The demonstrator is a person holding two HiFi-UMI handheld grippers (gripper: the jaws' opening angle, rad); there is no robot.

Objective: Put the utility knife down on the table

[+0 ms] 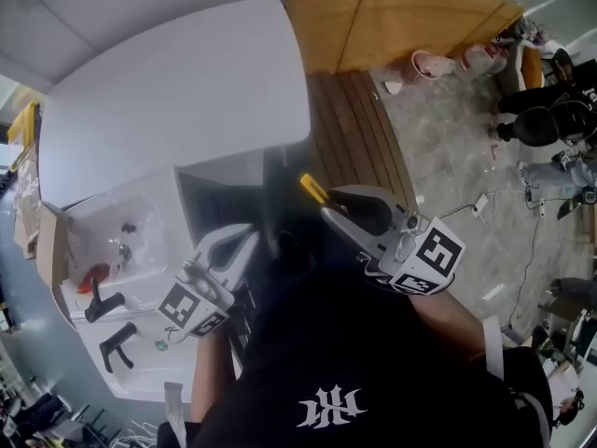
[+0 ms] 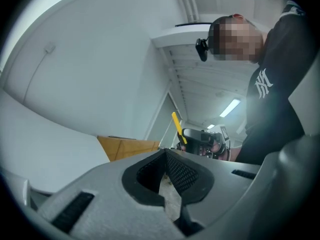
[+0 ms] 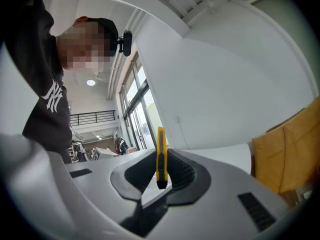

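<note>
In the head view my right gripper is shut on a yellow utility knife, whose tip sticks out past the jaws toward the big white table. The right gripper view shows the knife standing upright, pinched between the black pads of the gripper, with the table ahead. My left gripper is held level beside it, to the left. Its jaws meet at the tips with nothing between them. From the left gripper view I also see the knife in the other gripper.
A lower white bench at the left carries two black handles and a red item. A yellow-brown board leans behind a slatted wooden platform. People and cables occupy the concrete floor at right.
</note>
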